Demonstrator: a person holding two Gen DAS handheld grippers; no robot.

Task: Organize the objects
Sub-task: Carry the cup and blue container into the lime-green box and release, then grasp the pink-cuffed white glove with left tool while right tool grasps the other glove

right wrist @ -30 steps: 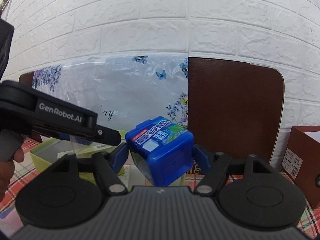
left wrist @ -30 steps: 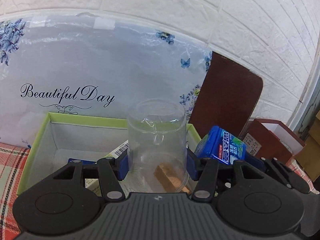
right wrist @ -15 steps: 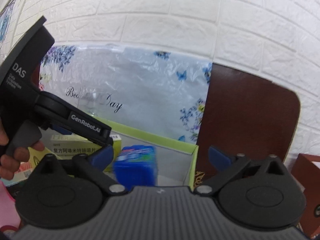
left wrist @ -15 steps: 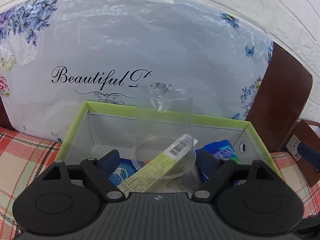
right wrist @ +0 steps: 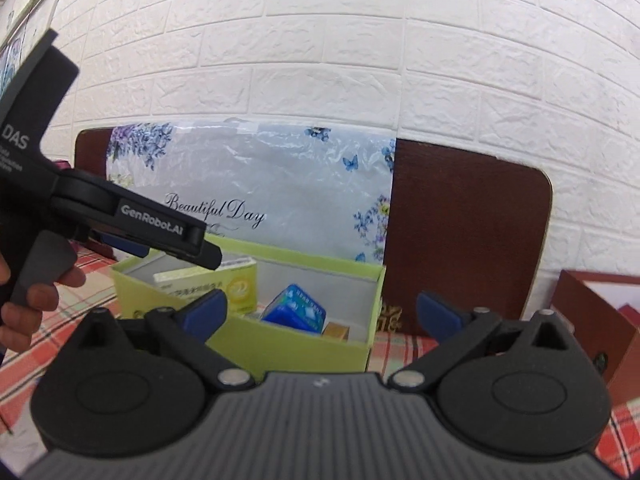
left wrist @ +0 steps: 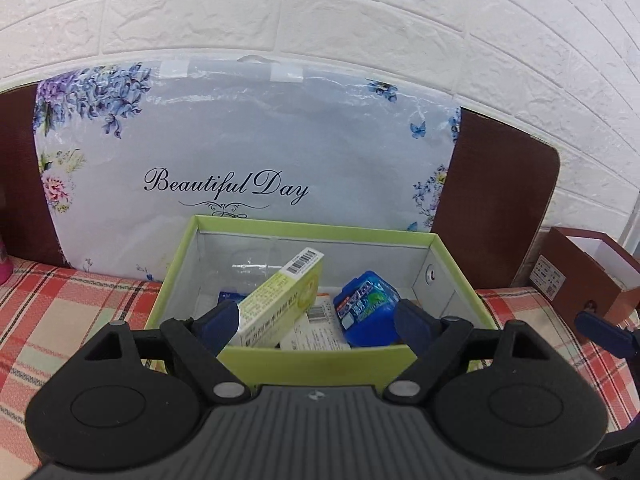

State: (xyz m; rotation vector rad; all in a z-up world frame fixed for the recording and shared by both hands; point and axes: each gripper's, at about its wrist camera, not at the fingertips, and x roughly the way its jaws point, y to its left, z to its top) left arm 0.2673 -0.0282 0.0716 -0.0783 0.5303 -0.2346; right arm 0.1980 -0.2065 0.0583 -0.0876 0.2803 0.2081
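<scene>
Objects lie gathered in a green cardboard box (left wrist: 320,364) that stands on a red-checked tabletop (left wrist: 60,312) against a flowered plastic bag (left wrist: 248,152) printed "Beautiful Day". Inside the box a yellow-green carton (left wrist: 280,304) leans tilted with its barcode end up, a blue container (left wrist: 368,308) lies to its right near the right wall, a clear glass (left wrist: 256,264) shows faintly at the far side behind the carton, and white printed papers (left wrist: 316,328) cover the floor between them. The left hand-held gripper (left wrist: 318,324) hangs in front of the box's near wall with its blue pads spread wide and nothing pressed between them; its jaws have just been opening. The right hand-held gripper (right wrist: 320,316) is likewise spread wide and empty just short of the box's near right corner, its jaws also having just opened. In the right wrist view a person's hand (right wrist: 28,300) grips the trigger of the left tool at the left edge. A dark brown board (right wrist: 464,240) leans on the white brick wall (right wrist: 360,60) behind the bag, and a brown open box (left wrist: 584,276) sits well apart at the far right.
</scene>
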